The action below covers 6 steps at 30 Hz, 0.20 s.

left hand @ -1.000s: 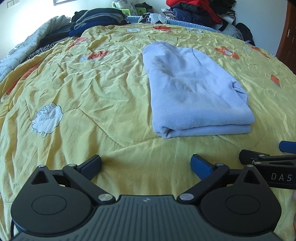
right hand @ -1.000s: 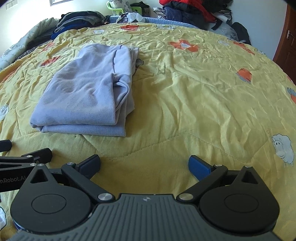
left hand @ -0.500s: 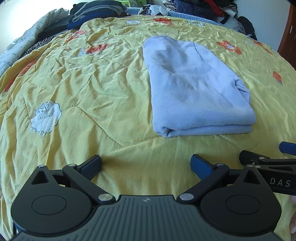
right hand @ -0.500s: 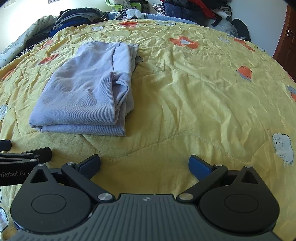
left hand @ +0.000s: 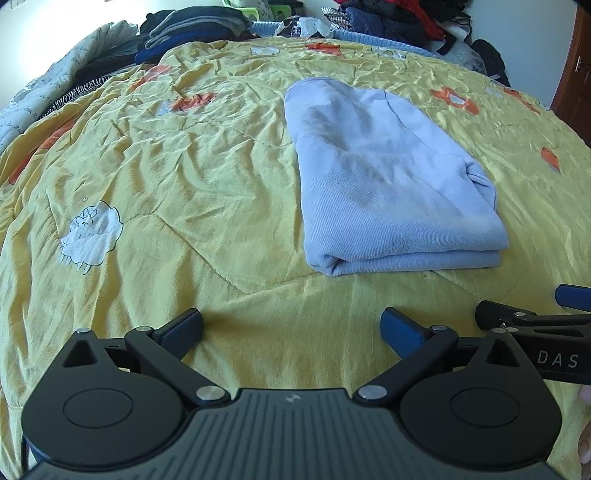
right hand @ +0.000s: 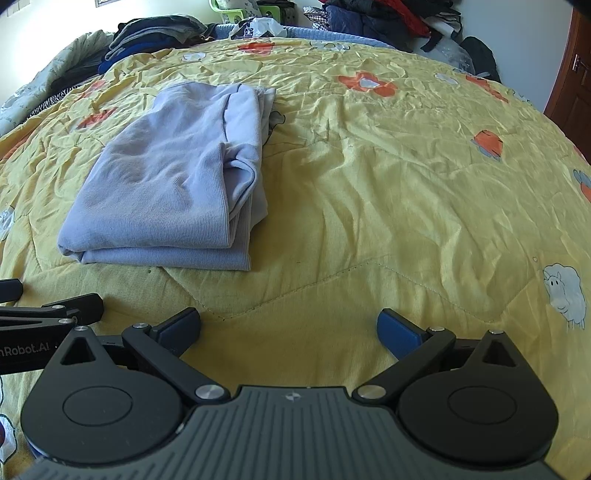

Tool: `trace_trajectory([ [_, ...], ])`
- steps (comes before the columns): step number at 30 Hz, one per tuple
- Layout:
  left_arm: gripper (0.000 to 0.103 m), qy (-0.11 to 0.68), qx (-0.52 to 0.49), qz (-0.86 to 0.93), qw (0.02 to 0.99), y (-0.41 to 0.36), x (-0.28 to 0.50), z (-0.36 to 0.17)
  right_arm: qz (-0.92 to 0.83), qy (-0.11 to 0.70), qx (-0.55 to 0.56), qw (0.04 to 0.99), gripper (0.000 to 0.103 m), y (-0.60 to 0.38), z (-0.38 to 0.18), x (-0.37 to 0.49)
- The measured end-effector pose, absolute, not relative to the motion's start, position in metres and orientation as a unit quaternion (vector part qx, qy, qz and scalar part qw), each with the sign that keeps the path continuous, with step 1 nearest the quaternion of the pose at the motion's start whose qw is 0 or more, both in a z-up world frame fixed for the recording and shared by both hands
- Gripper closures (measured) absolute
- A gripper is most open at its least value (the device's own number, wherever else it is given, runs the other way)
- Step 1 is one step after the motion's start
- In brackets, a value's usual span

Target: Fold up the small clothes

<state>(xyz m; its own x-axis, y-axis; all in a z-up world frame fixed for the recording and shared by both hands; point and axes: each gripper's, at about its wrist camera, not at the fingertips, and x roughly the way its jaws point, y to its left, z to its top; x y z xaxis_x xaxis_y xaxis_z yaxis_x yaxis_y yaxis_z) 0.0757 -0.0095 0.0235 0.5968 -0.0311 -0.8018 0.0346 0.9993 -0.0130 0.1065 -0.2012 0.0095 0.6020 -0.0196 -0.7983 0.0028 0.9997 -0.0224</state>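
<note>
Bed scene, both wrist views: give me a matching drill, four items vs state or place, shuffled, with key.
Column 1:
1. lilac garment
2. left claw
3. sheep print
4. clothes pile

Column 2:
A. open, empty, above the yellow quilt
B. heaped at the far edge of the bed
C. folded, lying flat on the quilt
D. on the quilt to the right of the right claw

Pairs: 1-C, 2-A, 3-D, 4-B
</note>
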Motion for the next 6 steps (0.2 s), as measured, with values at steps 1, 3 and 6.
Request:
trace_trajectory([
  [1, 0.000, 0.448, 0.003, -0.017, 0.894, -0.0100, 0.0749, 0.0235, -0.006, 0.446, -0.009, 0.895, 0.000, -0.2012, 0.0094, 0.1063],
  [3, 0.000, 0.448, 0.005, -0.015, 0.894, -0.0113, 0.0750, 0.0235, -0.007, 0.446, -0.009, 0.895, 0.000, -0.2014, 0.0092, 0.1061],
  [6, 0.000, 0.451, 0.008, -0.018, 0.892, -0.0114, 0.0765, 0.0239, -0.006, 0.445, -0.009, 0.895, 0.000, -0.2015, 0.0094, 0.1062],
])
